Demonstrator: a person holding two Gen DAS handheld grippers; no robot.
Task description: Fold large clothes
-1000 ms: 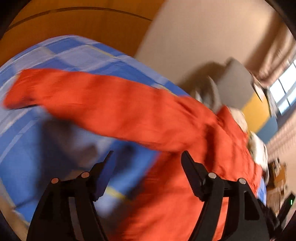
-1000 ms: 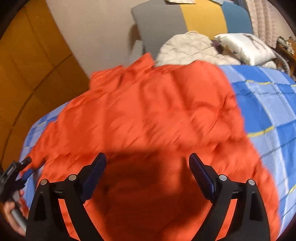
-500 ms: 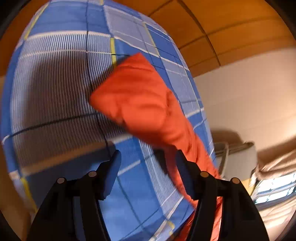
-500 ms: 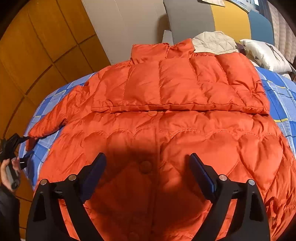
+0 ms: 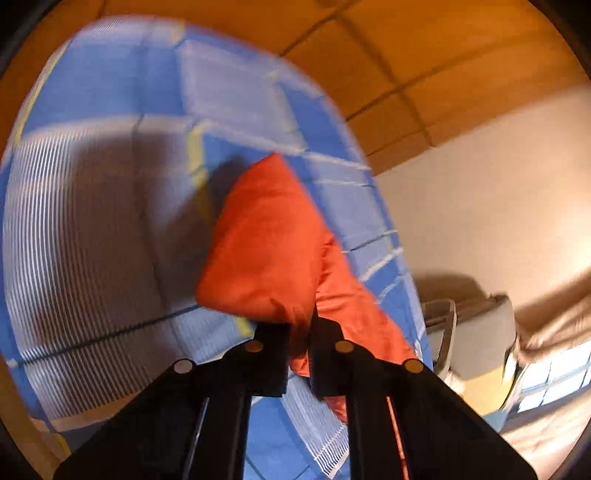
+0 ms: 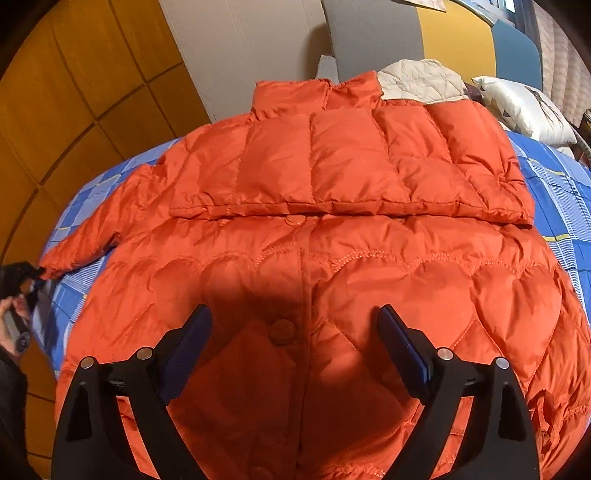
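Note:
An orange quilted puffer jacket [image 6: 332,192] lies front-up, spread over a blue checked bedsheet [image 6: 554,184], collar at the far end. Its right sleeve is folded across the chest. The left sleeve [image 5: 273,251] stretches out over the sheet, and my left gripper [image 5: 300,328] is shut on the sleeve's edge near the cuff. The right wrist view shows that gripper [image 6: 35,275] at the sleeve end, far left. My right gripper [image 6: 291,325] hovers open above the jacket's buttoned front, nothing between its fingers.
A cream quilted garment [image 6: 417,79] and a white pillow [image 6: 524,107] lie beyond the jacket's collar. A grey, yellow and blue headboard [image 6: 443,33] stands behind them. Orange wood panelling [image 6: 74,92] runs along the left side. A hand [image 6: 14,314] holds the left gripper's handle.
My left gripper swung out to the sleeve end and its jaws closed from wide open onto the sleeve fabric. The right gripper stayed open over the jacket front, whose view steadied.

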